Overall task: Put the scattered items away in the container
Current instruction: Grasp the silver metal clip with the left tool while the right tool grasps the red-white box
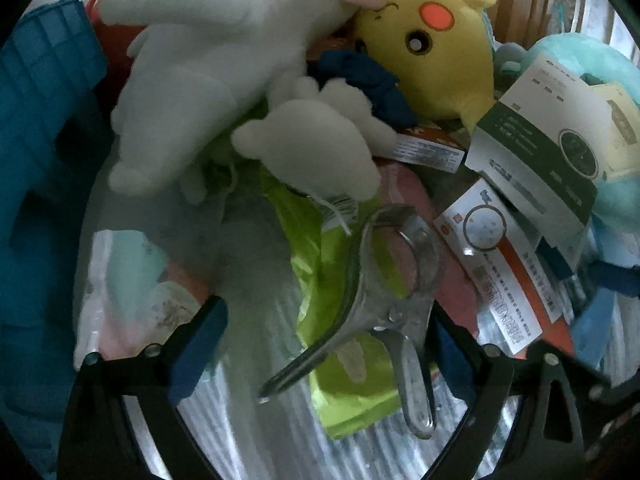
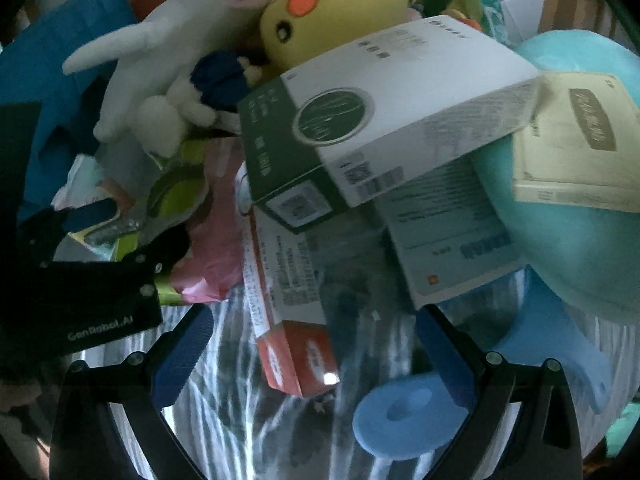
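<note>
Your left gripper (image 1: 320, 344) hovers released astride the large metal clip (image 1: 384, 300) lying on a lime-green packet (image 1: 320, 264), so next clench it and carry it to the blue plastic crate (image 1: 44, 128).

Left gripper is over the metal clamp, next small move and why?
Probably lower a bit more and close. The left gripper is open, its blue pads either side of the metal clamp, which lies loose on the green packet; neither pad appears to press it yet.
</note>
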The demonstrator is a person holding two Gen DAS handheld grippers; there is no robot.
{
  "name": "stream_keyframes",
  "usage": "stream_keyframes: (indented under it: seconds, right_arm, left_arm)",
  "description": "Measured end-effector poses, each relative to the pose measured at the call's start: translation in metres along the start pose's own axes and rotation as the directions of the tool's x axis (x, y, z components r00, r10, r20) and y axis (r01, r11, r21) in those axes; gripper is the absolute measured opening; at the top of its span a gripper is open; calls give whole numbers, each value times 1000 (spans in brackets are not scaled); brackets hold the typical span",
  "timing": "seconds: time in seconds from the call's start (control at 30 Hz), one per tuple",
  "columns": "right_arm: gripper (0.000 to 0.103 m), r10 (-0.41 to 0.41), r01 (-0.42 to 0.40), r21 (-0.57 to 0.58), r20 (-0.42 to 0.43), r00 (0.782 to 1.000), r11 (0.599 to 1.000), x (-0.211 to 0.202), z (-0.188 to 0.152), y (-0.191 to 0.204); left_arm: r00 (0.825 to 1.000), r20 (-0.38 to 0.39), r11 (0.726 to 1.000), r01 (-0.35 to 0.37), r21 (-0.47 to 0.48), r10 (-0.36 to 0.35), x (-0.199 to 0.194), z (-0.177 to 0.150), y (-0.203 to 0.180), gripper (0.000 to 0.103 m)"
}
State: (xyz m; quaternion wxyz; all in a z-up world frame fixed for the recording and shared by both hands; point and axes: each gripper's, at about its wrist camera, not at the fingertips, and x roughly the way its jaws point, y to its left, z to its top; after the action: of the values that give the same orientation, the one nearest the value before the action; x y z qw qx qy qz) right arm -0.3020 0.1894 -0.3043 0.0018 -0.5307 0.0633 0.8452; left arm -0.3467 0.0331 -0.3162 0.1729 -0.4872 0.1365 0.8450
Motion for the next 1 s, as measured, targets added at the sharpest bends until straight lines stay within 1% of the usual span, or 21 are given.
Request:
stream_keyframes:
  seconds: [0.03, 0.07, 0.1, 0.17, 0.2, 0.23, 0.3, 0.33, 0.37, 0.4, 0.43, 0.57, 0.63, 0.77, 0.8, 0.83, 0.87, 0.9, 0.93, 1.0]
  right_arm:
    - [103, 1, -1, -4, 0, 1000, 1000, 1, 0, 1]
    - [102, 3, -3, -7, -1, 1000, 1000, 2, 0, 2]
    - [97, 4, -4, -14, -1, 1000, 1000, 3, 0, 3]
    - [70, 9, -9, -32, -5, 1000, 999, 7, 1, 6]
    - [43, 12, -12, -41, -10, 1000, 999, 9, 1, 7]
    - [37, 17, -18, -48, -18, 1000, 999, 12, 2, 9]
    - [36, 17, -19, -65, -29, 999, 998, 15, 2, 12]
    - [33, 12, -15, -76, -33, 999, 997, 15, 2, 14]
    - [31, 20, -23, -79, -37, 999, 997, 15, 1, 15]
    - [26, 35, -38, -79, -41, 999, 996, 14, -1, 15]
    - [23, 45, -49, -84, -49, 998, 995, 12, -4, 16]
    - [23, 83, -90, -92, -82, 993, 992, 4, -25, 14]
    - [23, 103, -112, -87, -98, 990, 990, 0, -34, 11]
    - [24, 113, -122, -86, -102, 988, 989, -5, -45, 4]
    - [31, 109, -116, -74, -95, 990, 990, -5, -46, 1]
    - [50, 110, -116, -66, -89, 990, 991, -6, -45, -1]
    - [64, 112, -117, -57, -83, 990, 992, -7, -45, -3]
    - [86, 113, -117, -49, -78, 991, 992, -7, -44, -5]
    - [91, 107, -111, -54, -72, 992, 992, -8, -43, -4]
    - [91, 97, -101, -62, -64, 993, 993, -9, -42, -3]
  left_arm:
    - [1000, 6, 1000, 16, 5, -16, -1, 0, -1, 68]
    - [1000, 9, 1000, 23, 9, -24, -3, 0, -2, 65]
    - [1000, 8, 1000, 27, 6, -27, -5, -1, -1, 65]
    - [999, 5, 999, 32, -10, -32, -8, -4, 1, 65]
    - [999, 4, 999, 34, -23, -34, -10, -6, 4, 65]
    - [999, 3, 999, 36, -41, -36, -15, -9, 7, 65]
    - [999, 4, 997, 41, -58, -41, -23, -16, 12, 65]
    - [999, 2, 997, 43, -68, -43, -26, -20, 15, 65]
    - [999, -1, 996, 45, -77, -46, -29, -24, 17, 65]
    - [999, -3, 995, 48, -86, -48, -32, -28, 19, 65]
    - [999, -6, 994, 48, -96, -49, -37, -34, 22, 65]
    - [999, -12, 992, 43, -115, -44, -49, -53, 26, 64]
    - [999, -27, 992, 36, -123, -40, -50, -63, 26, 64]
    - [998, -53, 990, 36, -134, -44, -46, -76, 24, 64]
    - [997, -56, 989, 38, -141, -47, -45, -76, 24, 64]
    - [997, -65, 989, 36, -147, -45, -44, -76, 24, 64]
    - [996, -75, 989, 31, -146, -43, -42, -75, 23, 64]
    - [996, -82, 990, 30, -140, -42, -40, -74, 23, 64]
    - [996, -87, 991, 24, -135, -36, -38, -73, 23, 65]
    - [995, -96, 990, 14, -138, -28, -34, -71, 24, 65]
